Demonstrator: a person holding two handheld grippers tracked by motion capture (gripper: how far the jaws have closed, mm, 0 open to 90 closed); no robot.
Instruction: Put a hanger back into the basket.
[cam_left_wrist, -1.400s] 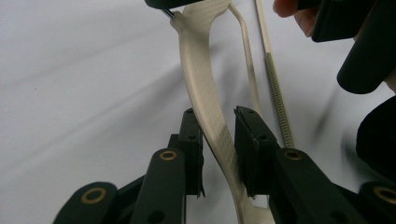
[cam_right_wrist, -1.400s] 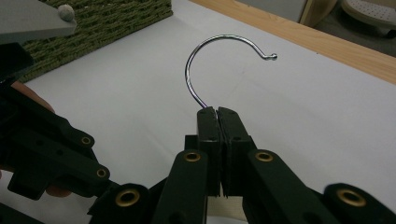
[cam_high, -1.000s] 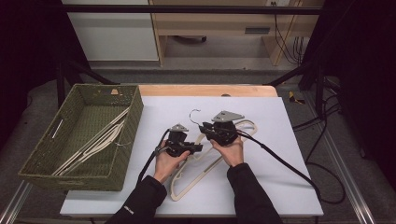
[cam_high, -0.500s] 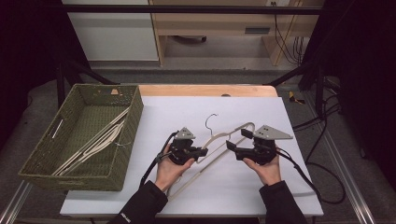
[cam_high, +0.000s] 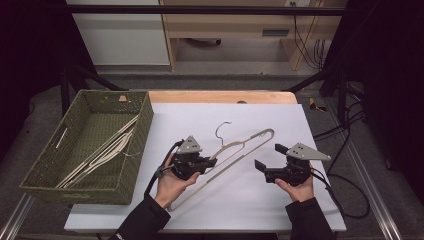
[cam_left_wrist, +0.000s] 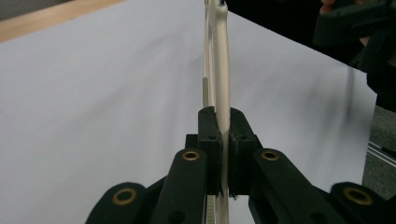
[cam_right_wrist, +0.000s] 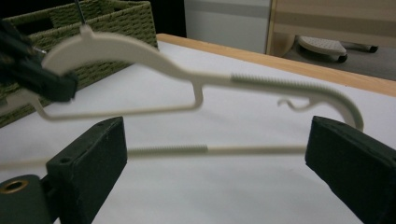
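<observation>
A cream plastic hanger (cam_high: 243, 144) with a dark wire hook is held tilted above the white table sheet (cam_high: 235, 210). My left gripper (cam_high: 211, 162) is shut on its lower arm; in the left gripper view the pads (cam_left_wrist: 208, 135) clamp the thin hanger (cam_left_wrist: 223, 84) edge-on. My right gripper (cam_high: 267, 156) stands open to the right of the hanger's far end, its jaws having just been opening, with nothing pressed between them. In the right gripper view the hanger (cam_right_wrist: 140, 51) hangs beyond the wide-apart jaws of the right gripper (cam_right_wrist: 215, 158), with the left gripper (cam_right_wrist: 44, 81) on it at the left.
A green woven basket (cam_high: 137, 145) stands at the table's left with several cream hangers (cam_high: 102, 155) inside. Black cables (cam_high: 345, 185) trail off the table's right edge. A wooden strip (cam_high: 220, 96) runs along the far edge.
The right gripper opened, let go of the hanger and moved off to the right. The left gripper lifted the hanger off the table, so it now hangs tilted from that grip alone.
</observation>
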